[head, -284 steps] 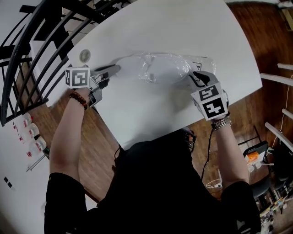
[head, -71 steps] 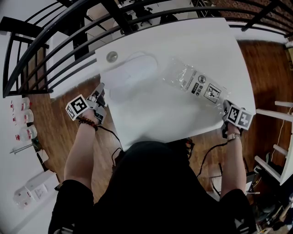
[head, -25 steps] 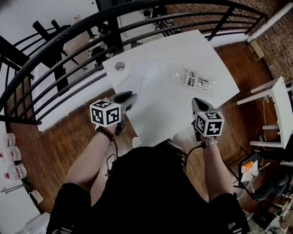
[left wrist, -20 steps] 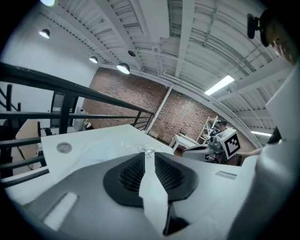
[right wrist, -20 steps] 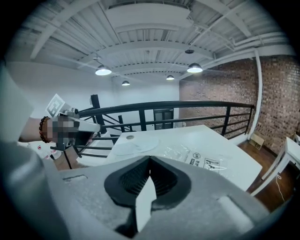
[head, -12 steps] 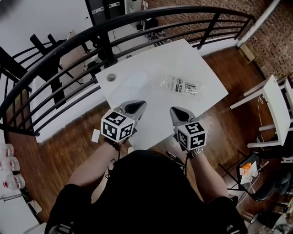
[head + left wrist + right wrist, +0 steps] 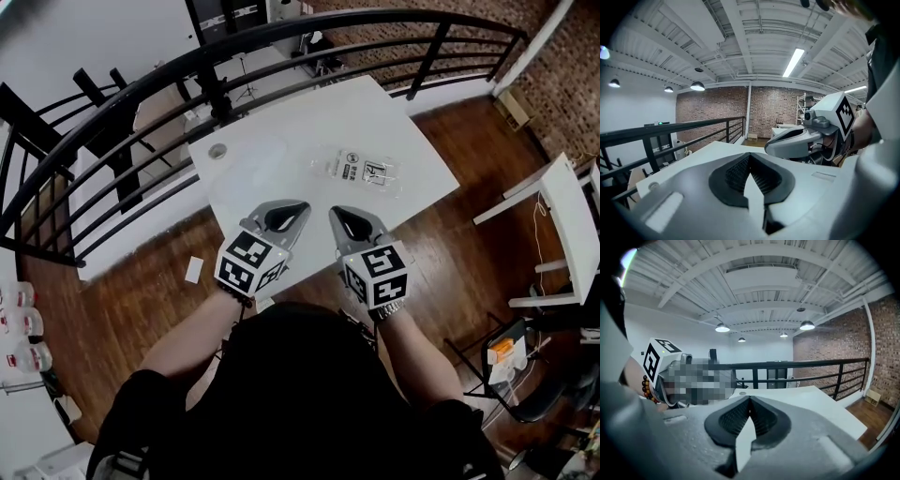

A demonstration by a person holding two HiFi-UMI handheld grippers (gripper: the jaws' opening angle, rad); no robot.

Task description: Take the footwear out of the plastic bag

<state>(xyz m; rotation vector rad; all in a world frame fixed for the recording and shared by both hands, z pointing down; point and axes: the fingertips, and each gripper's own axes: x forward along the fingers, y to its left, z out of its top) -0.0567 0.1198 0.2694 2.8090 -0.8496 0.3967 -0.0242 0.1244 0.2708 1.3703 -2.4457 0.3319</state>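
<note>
The clear plastic bag [image 7: 361, 171] with a printed label lies flat on the white table [image 7: 412, 159], right of centre. The white footwear [image 7: 255, 157] lies out of the bag on the table's left part, faint against the white top. Both grippers are raised in front of my body over the table's near edge, well short of the bag. My left gripper [image 7: 298, 208] [image 7: 749, 157] is shut with nothing in it. Beside it, my right gripper [image 7: 337, 213] [image 7: 750, 401] is also shut and holds nothing. Each gripper view shows the other gripper and the room, not the bag.
A small round object [image 7: 217, 151] sits near the table's far left corner. A black railing [image 7: 141, 89] curves behind the table. Wooden floor surrounds it, with a white slip [image 7: 194, 270] lying on it at the left and a second white table [image 7: 562, 211] at the right.
Both grippers have drawn closer together and nearer to my body. The head view has shifted, so the table looks a little smaller. The bag and footwear lie unmoved.
</note>
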